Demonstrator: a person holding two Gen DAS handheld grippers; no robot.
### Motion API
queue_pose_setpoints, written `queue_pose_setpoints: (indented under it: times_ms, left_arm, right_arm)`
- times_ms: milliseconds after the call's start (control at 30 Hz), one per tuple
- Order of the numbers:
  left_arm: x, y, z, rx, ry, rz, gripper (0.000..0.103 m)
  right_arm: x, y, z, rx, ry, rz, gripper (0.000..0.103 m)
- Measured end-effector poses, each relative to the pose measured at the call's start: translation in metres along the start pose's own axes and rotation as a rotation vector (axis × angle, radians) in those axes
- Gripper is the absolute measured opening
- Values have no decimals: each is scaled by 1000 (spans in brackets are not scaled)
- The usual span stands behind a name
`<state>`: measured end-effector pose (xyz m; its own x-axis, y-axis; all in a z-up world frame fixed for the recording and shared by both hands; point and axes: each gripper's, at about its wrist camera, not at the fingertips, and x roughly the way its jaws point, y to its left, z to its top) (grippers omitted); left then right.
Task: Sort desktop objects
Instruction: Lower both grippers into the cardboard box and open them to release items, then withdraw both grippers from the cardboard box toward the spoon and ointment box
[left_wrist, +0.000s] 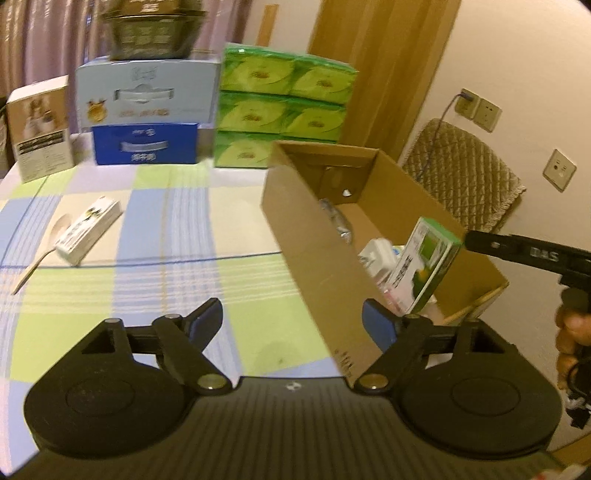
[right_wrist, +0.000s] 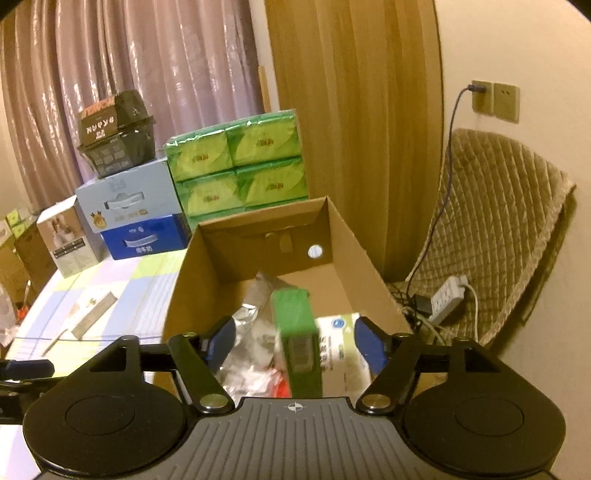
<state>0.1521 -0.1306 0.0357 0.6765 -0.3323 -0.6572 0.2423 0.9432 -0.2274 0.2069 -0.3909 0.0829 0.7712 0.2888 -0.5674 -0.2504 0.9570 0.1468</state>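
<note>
An open cardboard box (left_wrist: 295, 236) (right_wrist: 192, 266) stands on the right of the checked tablecloth. A green carton (right_wrist: 295, 332) (left_wrist: 424, 266) is tilted over the box's contents, between the fingers of my right gripper (right_wrist: 295, 343). That gripper is open, with a gap on both sides of the carton. Under the carton lie a silver foil packet (right_wrist: 243, 321) and a white pack (right_wrist: 340, 339). My left gripper (left_wrist: 293, 325) is open and empty beside the box's near left wall. A white carton (left_wrist: 88, 230) and a wooden spoon (left_wrist: 35, 262) lie on the cloth at far left.
Along the back of the table stand green tissue packs (left_wrist: 280, 107), a pale blue box on a dark blue box (left_wrist: 144, 147), a black bowl (left_wrist: 151, 33) and a brown-white carton (left_wrist: 40, 129). A quilted chair (right_wrist: 491, 229) with a power strip (right_wrist: 447, 295) is right of the table.
</note>
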Motion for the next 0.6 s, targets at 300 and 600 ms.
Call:
queue_pose_setpoints:
  times_ms: [300, 600]
  left_arm:
    - [-37, 36, -15, -28, -23, 59, 88]
    - [-77, 79, -25, -48, -63, 124, 93]
  right_arm:
    - [-28, 38, -23, -1, 19, 65, 85]
    - [-42, 89, -34, -44, 33, 138, 95]
